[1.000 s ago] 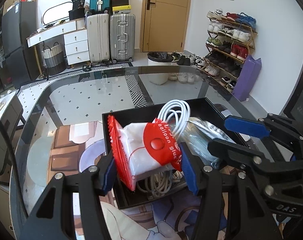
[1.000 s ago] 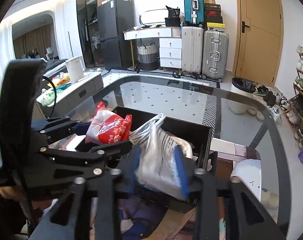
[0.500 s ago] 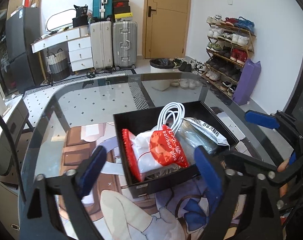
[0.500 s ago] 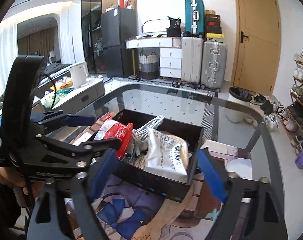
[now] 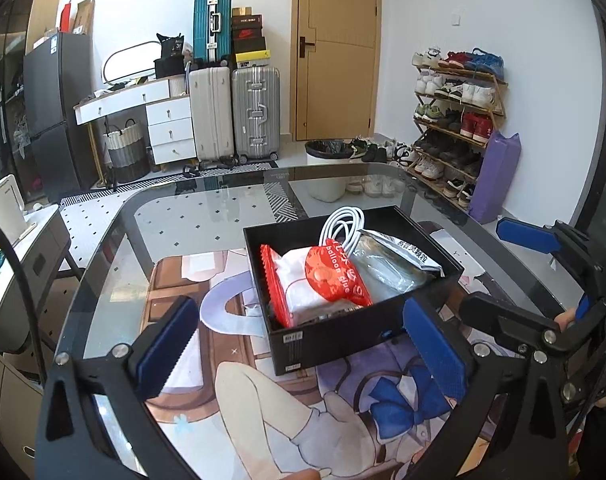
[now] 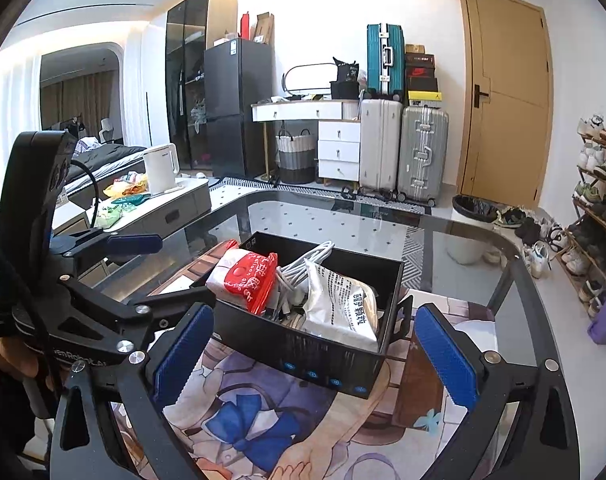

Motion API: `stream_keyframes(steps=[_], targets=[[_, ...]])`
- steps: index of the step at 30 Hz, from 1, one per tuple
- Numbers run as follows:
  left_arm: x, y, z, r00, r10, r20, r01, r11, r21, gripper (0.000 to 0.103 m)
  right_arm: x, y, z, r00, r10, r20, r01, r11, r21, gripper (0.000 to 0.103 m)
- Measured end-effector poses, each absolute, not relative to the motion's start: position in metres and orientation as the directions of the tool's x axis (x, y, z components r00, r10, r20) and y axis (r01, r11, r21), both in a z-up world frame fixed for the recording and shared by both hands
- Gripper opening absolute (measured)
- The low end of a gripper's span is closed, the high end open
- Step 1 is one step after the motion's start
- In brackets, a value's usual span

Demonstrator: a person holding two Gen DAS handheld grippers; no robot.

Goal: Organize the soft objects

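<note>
Your black box (image 5: 343, 336) sits on the glass table (image 5: 207, 220) and holds the red-white balloon glue pack (image 5: 323, 280), white cable coil (image 5: 343, 224) and silver pouch (image 5: 395, 268). Your left gripper (image 5: 299, 344) is spread wide, holding nothing, just short of the box. Right gripper (image 6: 315, 344) likewise spread, empty, near the box front.

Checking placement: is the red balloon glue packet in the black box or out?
In. The red packet lies inside the black box, beside the white cable.
</note>
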State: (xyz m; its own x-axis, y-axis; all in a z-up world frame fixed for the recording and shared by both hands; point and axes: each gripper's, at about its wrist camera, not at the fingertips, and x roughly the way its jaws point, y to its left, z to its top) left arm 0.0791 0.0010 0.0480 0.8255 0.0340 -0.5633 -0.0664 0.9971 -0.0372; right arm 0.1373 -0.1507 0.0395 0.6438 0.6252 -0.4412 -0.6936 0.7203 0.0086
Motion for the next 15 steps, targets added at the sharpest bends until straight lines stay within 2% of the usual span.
stream_keyframes(steps=[15], targets=[[0.074,0.001,0.025,0.841,0.05,-0.538,-0.08,0.996,-0.034,0.103,0.134,-0.169,0.012,0.682,0.621,-0.387,-0.656,0.753,0.052,0.102]])
